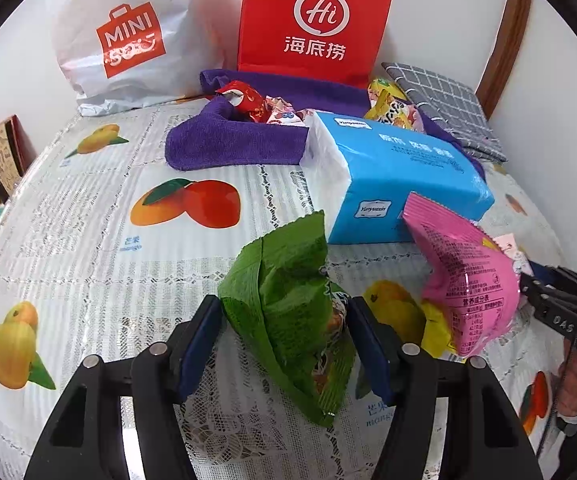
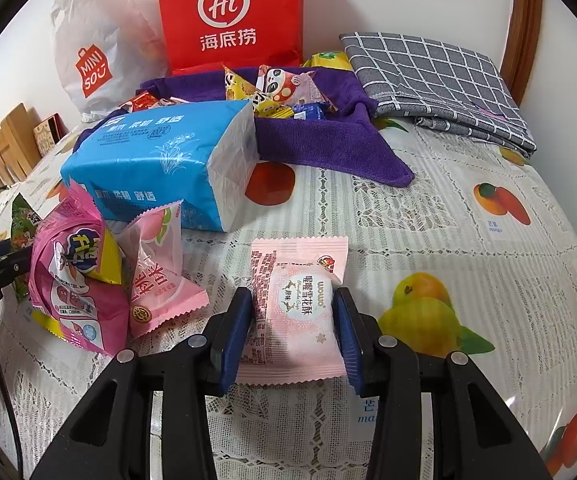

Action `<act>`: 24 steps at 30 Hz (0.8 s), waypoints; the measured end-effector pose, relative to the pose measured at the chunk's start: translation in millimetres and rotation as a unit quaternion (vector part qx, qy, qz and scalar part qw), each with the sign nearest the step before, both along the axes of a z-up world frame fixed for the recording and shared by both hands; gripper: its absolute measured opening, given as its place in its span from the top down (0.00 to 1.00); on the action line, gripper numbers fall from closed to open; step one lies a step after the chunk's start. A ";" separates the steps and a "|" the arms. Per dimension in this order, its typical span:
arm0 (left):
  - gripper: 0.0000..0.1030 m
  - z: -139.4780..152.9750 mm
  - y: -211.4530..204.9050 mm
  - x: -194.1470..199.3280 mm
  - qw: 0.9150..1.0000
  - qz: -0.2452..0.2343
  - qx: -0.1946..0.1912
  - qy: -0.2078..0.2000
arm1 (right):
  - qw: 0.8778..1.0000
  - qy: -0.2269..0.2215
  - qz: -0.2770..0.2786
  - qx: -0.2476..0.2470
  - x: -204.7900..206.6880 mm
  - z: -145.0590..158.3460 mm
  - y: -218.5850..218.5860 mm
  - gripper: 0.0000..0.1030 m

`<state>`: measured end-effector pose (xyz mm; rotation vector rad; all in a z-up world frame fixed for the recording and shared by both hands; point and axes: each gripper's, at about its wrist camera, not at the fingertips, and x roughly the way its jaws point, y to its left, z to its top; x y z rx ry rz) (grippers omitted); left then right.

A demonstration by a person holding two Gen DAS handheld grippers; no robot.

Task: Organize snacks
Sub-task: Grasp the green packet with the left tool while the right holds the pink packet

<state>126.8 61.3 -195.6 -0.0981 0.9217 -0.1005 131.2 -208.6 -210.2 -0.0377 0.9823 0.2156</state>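
Observation:
My left gripper (image 1: 284, 312) is shut on a green snack packet (image 1: 288, 288), held just above the tablecloth. My right gripper (image 2: 292, 308) is shut on a pale pink snack packet (image 2: 294, 308) that lies flat on the cloth. A bright pink snack bag (image 1: 468, 280) lies right of the green packet; it also shows in the right wrist view (image 2: 76, 280) beside a light pink peach packet (image 2: 160, 268). A folded purple towel (image 2: 312, 136) at the back holds several small snacks (image 2: 276, 88).
A blue tissue pack (image 1: 400, 176) lies mid-table in front of the towel. A red paper bag (image 1: 312, 16) and a white Miniso bag (image 1: 128, 36) stand against the back wall. A grey checked cloth (image 2: 440, 80) lies back right.

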 end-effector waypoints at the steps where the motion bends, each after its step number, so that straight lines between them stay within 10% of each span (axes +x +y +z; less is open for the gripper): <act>1: 0.42 0.4 0.3 0.2 1.000 0.001 0.001 0.000 | 1.000 0.000 0.000 0.000 0.4 0.5 -1.3 0.59; 8: 0.47 12.0 14.8 -2.4 0.998 0.007 -0.060 0.019 | 1.000 -0.004 -0.022 -0.014 -4.0 7.7 -8.1 0.65; 24: 0.47 84.1 -9.2 -7.3 0.998 -0.025 -0.057 -0.022 | 0.997 -0.037 0.005 0.062 -22.4 91.0 25.0 0.66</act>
